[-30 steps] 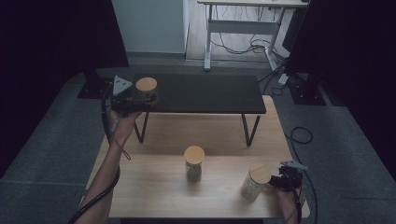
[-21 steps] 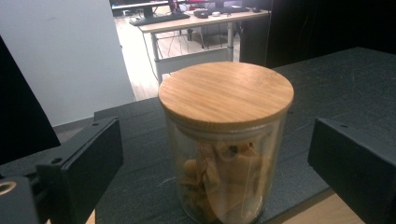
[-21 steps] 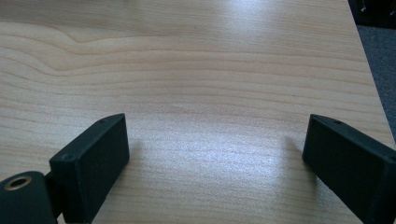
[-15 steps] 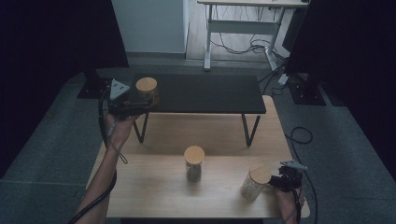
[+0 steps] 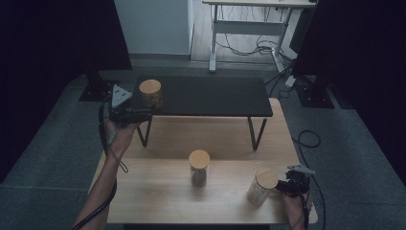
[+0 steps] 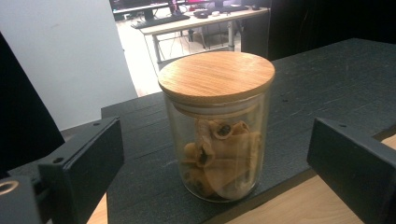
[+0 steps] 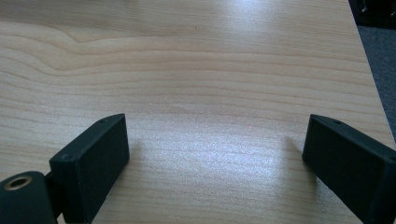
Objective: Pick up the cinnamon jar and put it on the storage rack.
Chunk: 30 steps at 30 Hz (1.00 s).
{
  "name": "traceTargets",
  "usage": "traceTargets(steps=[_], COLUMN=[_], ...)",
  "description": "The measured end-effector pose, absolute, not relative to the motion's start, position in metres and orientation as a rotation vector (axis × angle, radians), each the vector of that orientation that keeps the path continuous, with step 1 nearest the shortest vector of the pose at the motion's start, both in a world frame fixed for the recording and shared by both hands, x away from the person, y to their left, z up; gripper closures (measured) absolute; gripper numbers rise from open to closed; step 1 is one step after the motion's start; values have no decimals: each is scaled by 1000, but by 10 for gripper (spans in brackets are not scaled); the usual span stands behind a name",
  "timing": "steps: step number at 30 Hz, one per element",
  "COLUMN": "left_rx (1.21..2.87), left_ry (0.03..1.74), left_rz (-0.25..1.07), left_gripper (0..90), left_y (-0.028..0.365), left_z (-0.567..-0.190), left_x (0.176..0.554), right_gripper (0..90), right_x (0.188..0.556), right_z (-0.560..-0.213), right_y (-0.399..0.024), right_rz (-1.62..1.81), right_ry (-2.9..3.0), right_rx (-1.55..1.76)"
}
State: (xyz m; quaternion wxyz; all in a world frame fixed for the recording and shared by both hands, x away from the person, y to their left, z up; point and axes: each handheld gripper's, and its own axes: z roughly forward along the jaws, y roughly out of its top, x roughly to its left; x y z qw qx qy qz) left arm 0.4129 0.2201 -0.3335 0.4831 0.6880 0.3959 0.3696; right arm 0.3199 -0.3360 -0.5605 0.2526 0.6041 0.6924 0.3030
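Your left tool [image 5: 143, 111] stands with its jaws spread wide on either side of a glass jar with a bamboo lid [image 6: 217, 126], the pads clear of the glass. That jar sits upright on the near left corner of the black riser shelf [image 5: 210, 96], close to its front edge; dried, curled pieces fill its lower half. Taking the shelf as landmark: a second lidded jar [image 5: 198, 167] stands on the wooden counter [image 5: 158, 201] in front of the shelf's middle, and a third lidded jar [image 5: 261, 187] stands in front of its right end, near the counter's near edge. Your right tool [image 5: 282, 188] rests just beside that third jar, jaws apart; the right gripper view shows bare wood grain between them.

The step in hand appears to be the placing of the first jar on the shelf, with the left tool let go of it. The next move would call for drawing that tool straight back without brushing the glass, since the jar stands near the edge. The right tool would need to turn toward the third jar and straddle it before closing.

Hard to make out: the contents of the two counter jars, dim in the high view. The person's right forearm is cut off by the frame.
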Motion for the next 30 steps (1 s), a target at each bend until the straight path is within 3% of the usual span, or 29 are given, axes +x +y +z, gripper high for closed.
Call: traceTargets(steps=[30], left_rx=[1691], left_ry=[937], left_rz=[884], left_gripper=[42], left_y=[220], left_z=[-344], left_x=[393], right_gripper=[65], right_x=[320], right_z=[-560], right_y=[-336], right_rz=[824], right_ry=[1883], right_rx=[1642])
